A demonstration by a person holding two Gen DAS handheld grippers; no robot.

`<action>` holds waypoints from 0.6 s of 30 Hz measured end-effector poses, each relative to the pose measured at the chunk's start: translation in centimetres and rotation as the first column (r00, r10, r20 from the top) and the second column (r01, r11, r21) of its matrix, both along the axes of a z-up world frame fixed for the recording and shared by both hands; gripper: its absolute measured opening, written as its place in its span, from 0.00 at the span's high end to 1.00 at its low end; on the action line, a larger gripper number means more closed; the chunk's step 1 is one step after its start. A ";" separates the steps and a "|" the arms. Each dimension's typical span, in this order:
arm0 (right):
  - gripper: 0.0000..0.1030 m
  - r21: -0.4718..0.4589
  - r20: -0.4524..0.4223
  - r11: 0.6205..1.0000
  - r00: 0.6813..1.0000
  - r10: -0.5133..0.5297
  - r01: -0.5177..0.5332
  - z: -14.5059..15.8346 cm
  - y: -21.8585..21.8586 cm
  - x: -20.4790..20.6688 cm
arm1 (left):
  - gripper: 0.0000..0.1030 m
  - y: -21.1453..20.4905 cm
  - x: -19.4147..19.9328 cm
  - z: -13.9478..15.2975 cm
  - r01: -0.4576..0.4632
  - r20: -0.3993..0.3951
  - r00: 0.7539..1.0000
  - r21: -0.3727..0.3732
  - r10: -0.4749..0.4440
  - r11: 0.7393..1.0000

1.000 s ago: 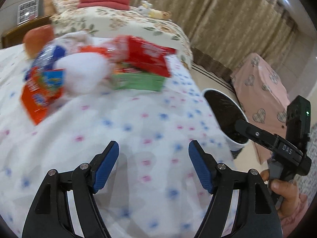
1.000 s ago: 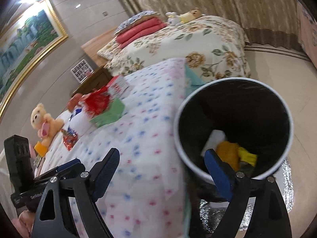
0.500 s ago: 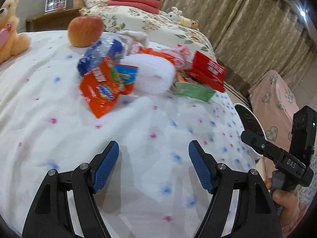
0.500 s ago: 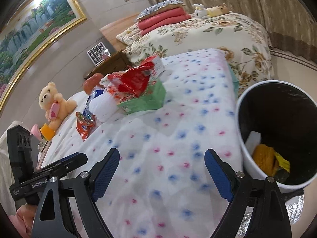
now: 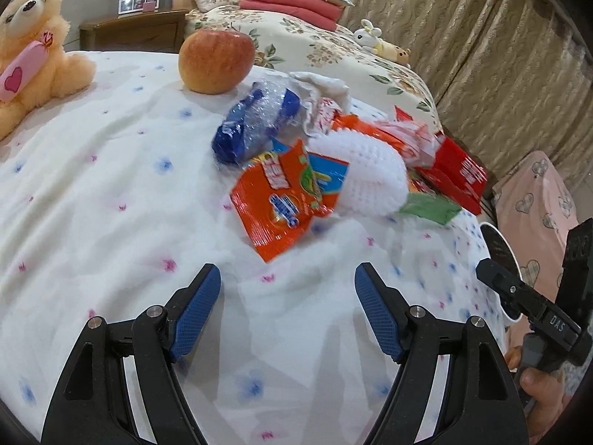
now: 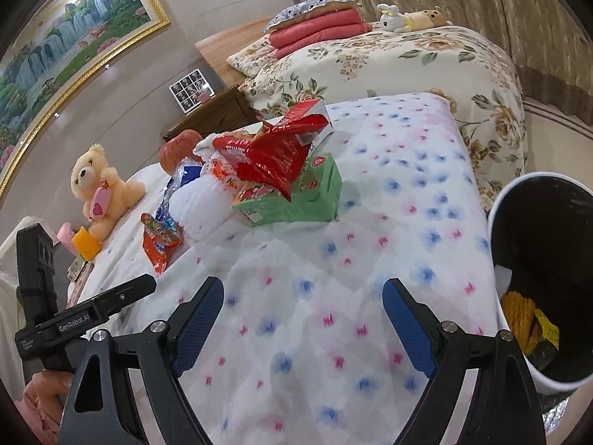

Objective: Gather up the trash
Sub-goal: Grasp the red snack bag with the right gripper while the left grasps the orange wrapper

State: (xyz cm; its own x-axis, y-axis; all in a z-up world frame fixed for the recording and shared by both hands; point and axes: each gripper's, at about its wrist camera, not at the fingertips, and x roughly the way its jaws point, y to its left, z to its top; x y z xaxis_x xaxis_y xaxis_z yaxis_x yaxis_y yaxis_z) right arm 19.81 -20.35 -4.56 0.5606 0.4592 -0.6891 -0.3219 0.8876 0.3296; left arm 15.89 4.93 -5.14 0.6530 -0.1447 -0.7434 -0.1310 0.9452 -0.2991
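On the flower-dotted bedspread, read from left to right in the left wrist view: a teddy bear and an apple sit toward the far side (neither looks like trash), then comes the litter heap, made up of a blue-and-clear crumpled wrapper, an orange snack packet at the near edge, a white foam net, a green carton and a red packet. The left gripper hangs above bare cloth just short of the orange snack packet, its 2 blue pads spread wide and holding nothing. The right gripper, seen in its own view, is likewise spread apart and empty over the bedspread, with the green carton ahead of it and the white bin close on its right; the bin already holds some yellow-orange scraps and a pale piece. The step in hand appears to be the approach for the next pick, with most of the heap not yet collected. The next move probably calls for lowering the left gripper over the orange snack packet, which lies flat (a thin film, likely to slip or bunch the cloth), pinching a raised edge, then carrying it rightward to the bin.
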 end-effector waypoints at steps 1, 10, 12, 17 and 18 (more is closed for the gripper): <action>0.14 0.001 0.004 1.000 1.000 0.001 -0.001 0.1 0.1 0.2 | 0.25 0.2 0.2 0.1 -0.002 0.000 1.000 -0.001 0.002 1.000; 0.17 -0.006 0.081 1.000 0.997 0.007 -0.007 1.8 1.2 1.5 | 0.25 1.0 2.8 0.4 -0.015 0.008 1.000 -0.022 0.015 1.000; 0.27 -0.009 0.096 1.000 0.995 0.007 -0.007 2.0 1.5 1.9 | 0.25 1.1 3.3 0.4 -0.012 0.008 1.000 -0.030 0.012 0.999; 0.42 -0.014 0.100 1.000 0.995 0.016 -0.015 2.1 2.4 3.1 | 0.26 1.3 4.1 0.3 -0.009 0.020 1.000 -0.035 0.009 0.999; 0.49 -0.013 0.099 1.000 0.995 0.019 -0.017 2.0 2.5 3.2 | 0.27 1.3 4.2 0.2 -0.006 0.021 1.000 -0.037 0.007 0.999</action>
